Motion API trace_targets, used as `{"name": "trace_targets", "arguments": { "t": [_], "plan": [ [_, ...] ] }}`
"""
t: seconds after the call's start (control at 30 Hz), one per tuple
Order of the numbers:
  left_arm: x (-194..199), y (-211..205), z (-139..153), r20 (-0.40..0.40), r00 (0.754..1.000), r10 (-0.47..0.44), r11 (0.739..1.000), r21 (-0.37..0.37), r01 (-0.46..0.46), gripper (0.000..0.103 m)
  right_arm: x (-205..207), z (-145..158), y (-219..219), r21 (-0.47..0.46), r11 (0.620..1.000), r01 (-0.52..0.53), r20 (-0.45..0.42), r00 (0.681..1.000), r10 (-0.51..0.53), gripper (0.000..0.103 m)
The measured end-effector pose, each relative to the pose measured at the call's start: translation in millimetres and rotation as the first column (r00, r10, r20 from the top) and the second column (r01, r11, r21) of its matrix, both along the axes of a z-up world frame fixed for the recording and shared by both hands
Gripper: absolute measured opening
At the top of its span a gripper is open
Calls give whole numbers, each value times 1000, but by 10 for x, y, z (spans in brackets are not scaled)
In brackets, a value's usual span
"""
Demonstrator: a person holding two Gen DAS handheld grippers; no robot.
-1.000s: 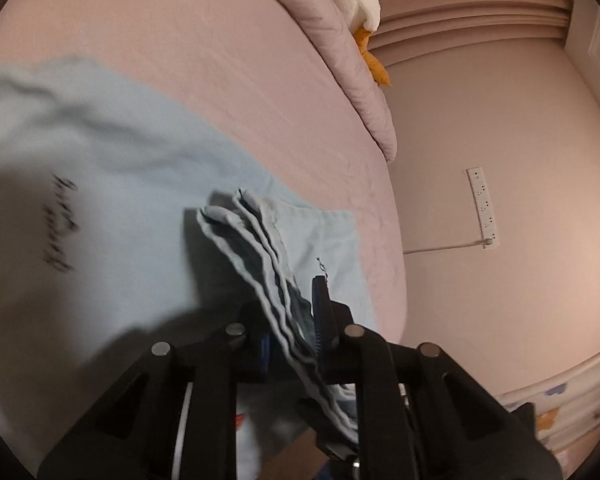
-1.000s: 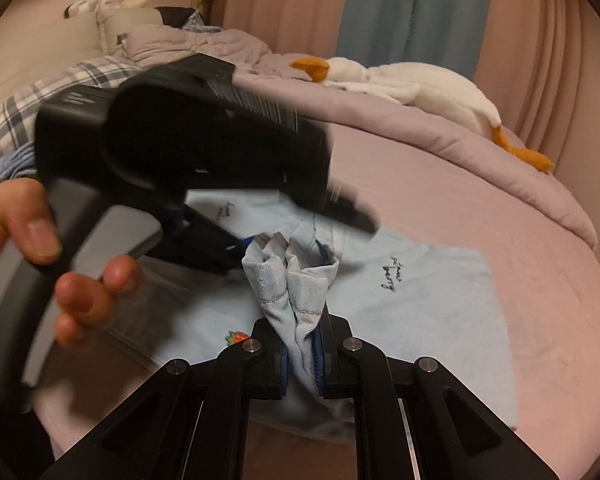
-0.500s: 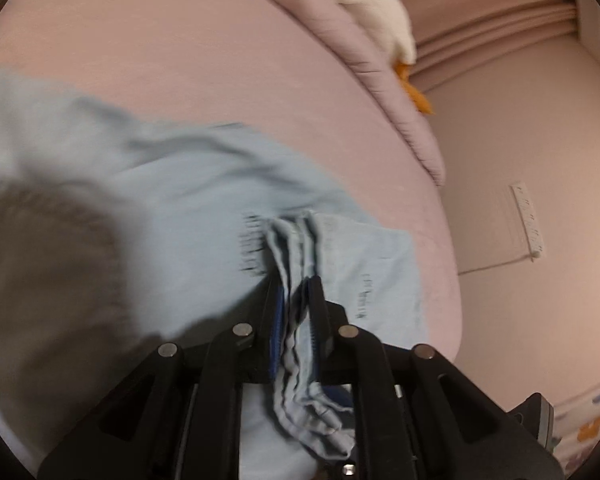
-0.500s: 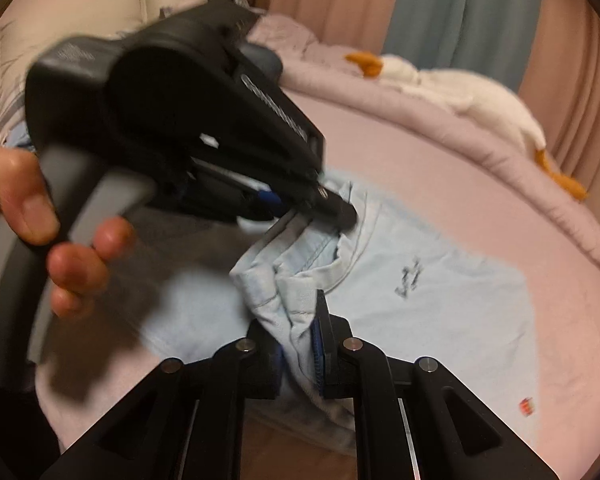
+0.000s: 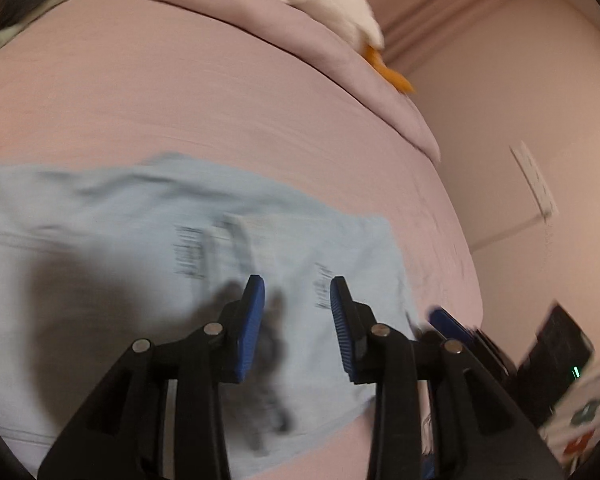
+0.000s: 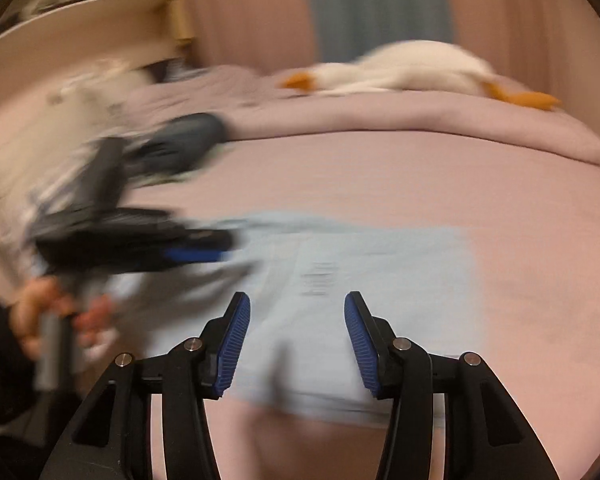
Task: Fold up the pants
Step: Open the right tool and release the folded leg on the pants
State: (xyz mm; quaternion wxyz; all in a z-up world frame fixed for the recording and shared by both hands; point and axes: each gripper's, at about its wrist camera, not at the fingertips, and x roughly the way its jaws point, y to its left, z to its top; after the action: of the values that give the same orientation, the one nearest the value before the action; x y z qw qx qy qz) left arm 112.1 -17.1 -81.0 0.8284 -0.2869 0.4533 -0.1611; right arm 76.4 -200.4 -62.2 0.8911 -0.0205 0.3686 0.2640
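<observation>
light-blue pants (image 6: 360, 280) flat on bed (image 6: 460, 176), long axis left-right

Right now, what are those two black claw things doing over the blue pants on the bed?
A person is folding light blue pants on a pink bed. Both grabbers are opening with nothing between the jaws: the left gripper and the right gripper hover above the cloth, which lies flat, folded over itself. A plush goose lies farther back.
</observation>
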Motion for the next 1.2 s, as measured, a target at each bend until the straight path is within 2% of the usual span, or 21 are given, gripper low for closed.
{"name": "trace_targets", "arguments": {
  "t": [0.1,0.17,0.2,0.23,0.27,0.37,0.43,0.5,0.6,0.73,0.87,0.93,1.07,1.2],
  "plan": [
    [93,-385,-39,-2,997,-79,995,55,79,31,156,-114,-121,-94,991,91,-31,995,-94,30],
    [138,-543,-117,-10,996,-94,988,122,95,27,215,-198,-134,-132,984,117,-40,992,-123,29],
    [165,-607,-200,-27,995,-92,979,180,96,22,235,-227,-112,-141,983,117,-44,991,-125,29],
    [178,-624,-244,-40,996,-84,971,223,91,7,254,-264,-89,-145,982,120,-49,991,-128,29],
    [170,-619,-295,-54,996,-72,959,270,84,1,265,-299,-62,-150,981,122,-55,990,-132,29],
    [2,-393,-336,-43,999,-4,938,347,18,2,232,-351,-42,-167,979,119,-62,989,-131,29],
    [-112,-259,-348,-27,1000,15,929,369,-4,3,201,-361,-19,-189,975,113,-54,991,-125,29],
    [-226,-138,-387,-12,1000,18,947,321,-13,3,111,-311,-17,-195,975,102,-32,993,-111,29],
    [-261,-121,-385,-11,1000,27,950,311,-23,3,129,-234,135,-166,986,26,-8,1000,-28,29],
    [-252,-87,-389,-22,999,32,966,258,-25,3,302,-245,560,-147,979,-143,-44,989,138,29],
    [-348,-47,-356,-23,999,24,973,232,-18,3,531,-364,989,-162,955,-248,-94,967,235,30],
    [-383,-18,-359,-20,1000,23,974,227,-18,3,692,-504,1184,-180,944,-277,-162,955,250,27],
    [-404,31,-345,-25,999,30,981,193,-24,3,900,-580,1441,-215,933,-289,-176,951,254,27],
    [-444,17,-340,-21,1000,20,981,194,-15,3,961,-563,1422,-172,952,-251,-201,956,216,27]
  ]
}}
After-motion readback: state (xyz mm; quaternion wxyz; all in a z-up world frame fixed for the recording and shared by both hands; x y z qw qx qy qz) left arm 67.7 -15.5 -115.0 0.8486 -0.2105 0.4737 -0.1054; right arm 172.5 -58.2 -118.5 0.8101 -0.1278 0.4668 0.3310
